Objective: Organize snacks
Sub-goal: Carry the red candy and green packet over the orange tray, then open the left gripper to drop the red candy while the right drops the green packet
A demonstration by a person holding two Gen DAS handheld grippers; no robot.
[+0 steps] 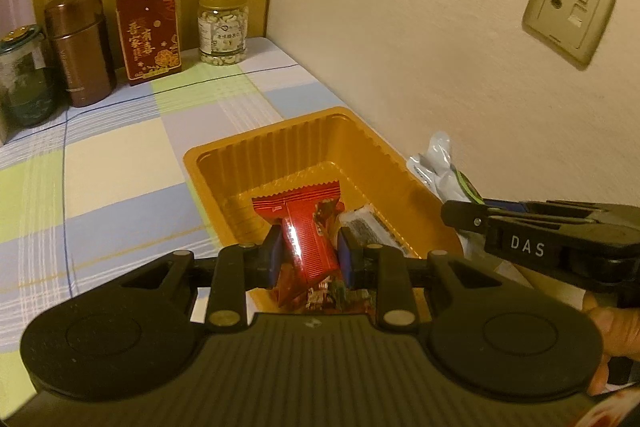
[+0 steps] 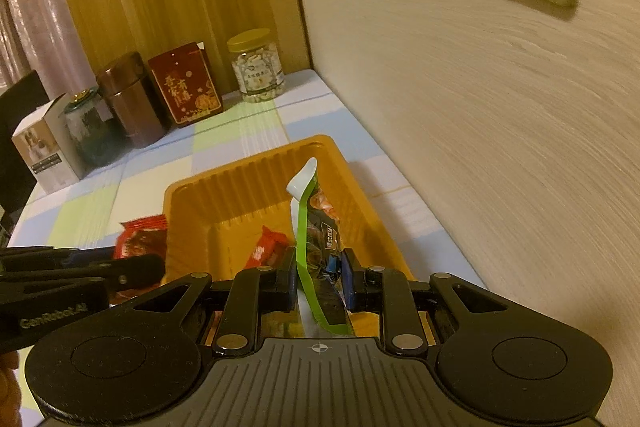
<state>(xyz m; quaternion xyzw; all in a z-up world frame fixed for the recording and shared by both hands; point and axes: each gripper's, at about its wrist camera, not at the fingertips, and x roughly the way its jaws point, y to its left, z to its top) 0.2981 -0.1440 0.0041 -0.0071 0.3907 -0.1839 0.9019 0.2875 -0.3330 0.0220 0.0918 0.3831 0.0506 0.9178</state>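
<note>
L gripper (image 1: 310, 253) clamps red pack (image 1: 306, 231) over tray (image 1: 224, 163); R gripper (image 2: 318, 277) pinches green pack (image 2: 306, 227), same tray.

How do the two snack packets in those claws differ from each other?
The red packet in the left gripper is plain red foil with crimped ends; the green packet in the right gripper is dark with a bright green edge and white tip. The red one looks shorter, the green one longer. Both are pinched between fingers over the orange tray.
</note>
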